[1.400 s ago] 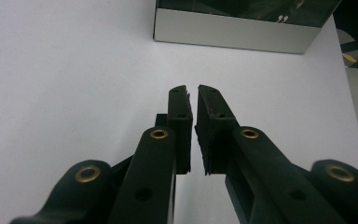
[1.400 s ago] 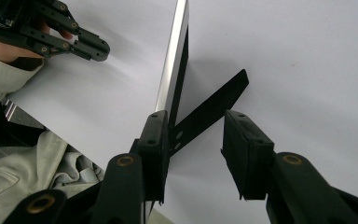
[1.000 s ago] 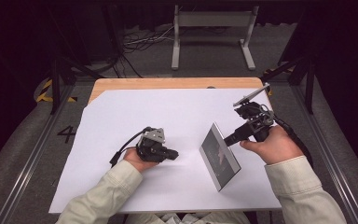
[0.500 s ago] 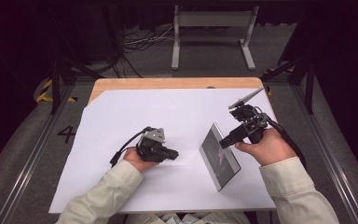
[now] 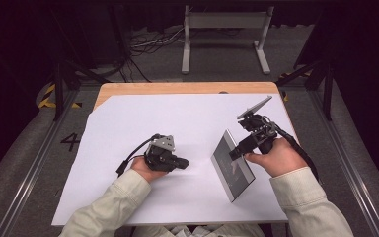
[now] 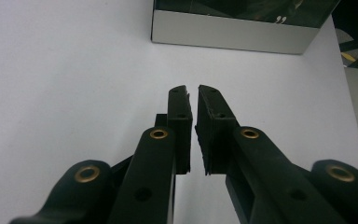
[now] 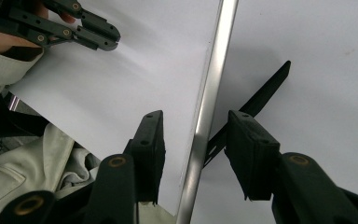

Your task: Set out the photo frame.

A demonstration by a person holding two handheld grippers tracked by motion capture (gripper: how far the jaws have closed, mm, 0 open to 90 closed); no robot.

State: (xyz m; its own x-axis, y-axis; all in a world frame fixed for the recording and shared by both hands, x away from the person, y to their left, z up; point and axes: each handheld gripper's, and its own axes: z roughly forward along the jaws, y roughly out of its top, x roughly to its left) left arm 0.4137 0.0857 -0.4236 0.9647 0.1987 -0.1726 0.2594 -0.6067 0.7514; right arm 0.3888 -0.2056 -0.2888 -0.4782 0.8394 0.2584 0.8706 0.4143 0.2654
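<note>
A: Counter (image 5: 128,197), wood edge showing at the far side, covered by a white sheet (image 5: 187,123). One flat framed panel (image 5: 232,165), a picture frame or mirror by the look of it, stands tilted on its edge at the right-centre of the sheet, propped by a dark back strut (image 7: 256,105).

B: Long axis?

A: Runs from near the person out toward the far side, slightly slanted. Its silver rim (image 7: 208,107) rises straight up the right gripper view.

B: And the right gripper (image 5: 238,152)?

A: At the panel's top edge. Jaws straddle the rim, one on each face, standing half open. Clear gaps both sides, pads not pressing. So nothing gripped yet.

B: Left gripper (image 5: 183,162)?

A: Resting on the sheet just left of the panel, pointing at its front face. Jaws nearly together with a thin slit between them, holding nothing. In its own view the panel's lower edge (image 6: 233,35) lies straight ahead.

B: Nearer hand?

A: Right, clearly. My guess: it only needs to close across the rim's thickness.
</note>
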